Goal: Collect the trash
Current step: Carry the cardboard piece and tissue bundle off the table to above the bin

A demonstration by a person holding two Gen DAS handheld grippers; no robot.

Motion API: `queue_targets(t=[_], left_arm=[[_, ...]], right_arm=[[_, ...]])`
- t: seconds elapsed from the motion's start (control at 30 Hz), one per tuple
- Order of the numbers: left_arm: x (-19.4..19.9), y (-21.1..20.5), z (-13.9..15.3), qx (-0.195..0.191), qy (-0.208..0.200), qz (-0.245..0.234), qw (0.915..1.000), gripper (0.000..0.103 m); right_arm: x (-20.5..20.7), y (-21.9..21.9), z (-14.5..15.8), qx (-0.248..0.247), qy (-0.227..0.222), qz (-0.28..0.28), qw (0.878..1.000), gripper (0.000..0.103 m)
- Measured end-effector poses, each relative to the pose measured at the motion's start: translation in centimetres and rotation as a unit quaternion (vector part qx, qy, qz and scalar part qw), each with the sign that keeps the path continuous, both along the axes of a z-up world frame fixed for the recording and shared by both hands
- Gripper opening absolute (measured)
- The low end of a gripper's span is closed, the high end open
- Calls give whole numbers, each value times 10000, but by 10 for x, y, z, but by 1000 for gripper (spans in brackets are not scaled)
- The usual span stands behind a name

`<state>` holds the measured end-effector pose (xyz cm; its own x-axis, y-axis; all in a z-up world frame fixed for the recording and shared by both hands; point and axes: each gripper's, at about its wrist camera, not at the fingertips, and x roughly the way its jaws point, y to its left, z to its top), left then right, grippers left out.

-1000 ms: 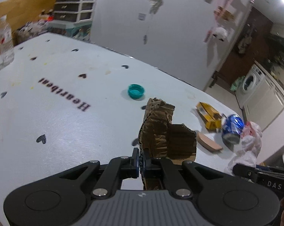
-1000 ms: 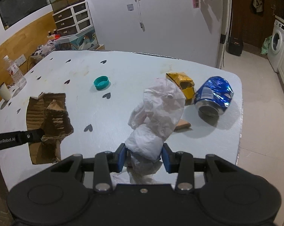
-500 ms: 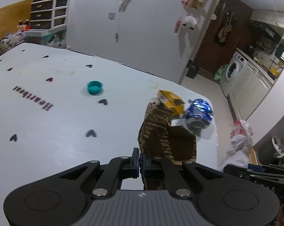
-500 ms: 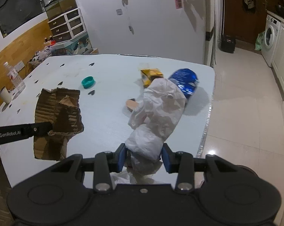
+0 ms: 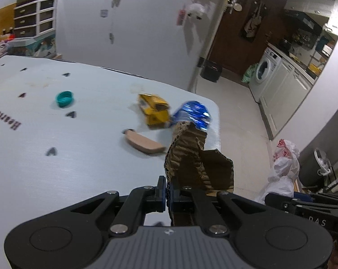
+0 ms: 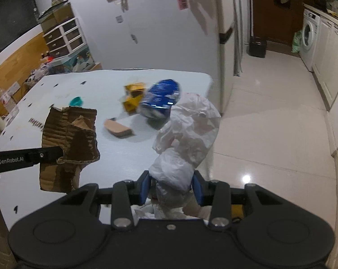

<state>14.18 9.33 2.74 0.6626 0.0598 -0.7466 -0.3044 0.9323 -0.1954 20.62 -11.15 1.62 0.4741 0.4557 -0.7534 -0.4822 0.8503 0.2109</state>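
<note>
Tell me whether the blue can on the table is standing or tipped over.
Tipped over. The blue can lies on its side on the table, crumpled, its round end facing the camera, beside the yellow carton.

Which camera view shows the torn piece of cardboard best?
The right wrist view: there the cardboard shows its whole broad face, pinched by the left gripper. The left wrist view sees the cardboard almost edge-on and from very close, so part of it is hidden behind the gripper.

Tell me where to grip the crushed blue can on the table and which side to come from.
Grip the crushed blue can across its dented sides, mid-body, coming from above. It lies on its side, open end facing the camera, with the yellow carton against its left, so a side approach looks blocked.
</note>
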Motion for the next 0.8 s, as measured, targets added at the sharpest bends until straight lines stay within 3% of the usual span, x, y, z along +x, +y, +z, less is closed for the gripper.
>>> queue_targets(t=[0.5, 0.8], left_arm=[[64, -107, -38, -223, 284, -737, 9966, 2], [93, -148, -81, -370, 746, -1096, 9905, 2]], right_arm=[[29, -122, -30, -130, 254, -710, 9971, 40], [39, -182, -67, -302, 655, -1313, 9887, 40]])
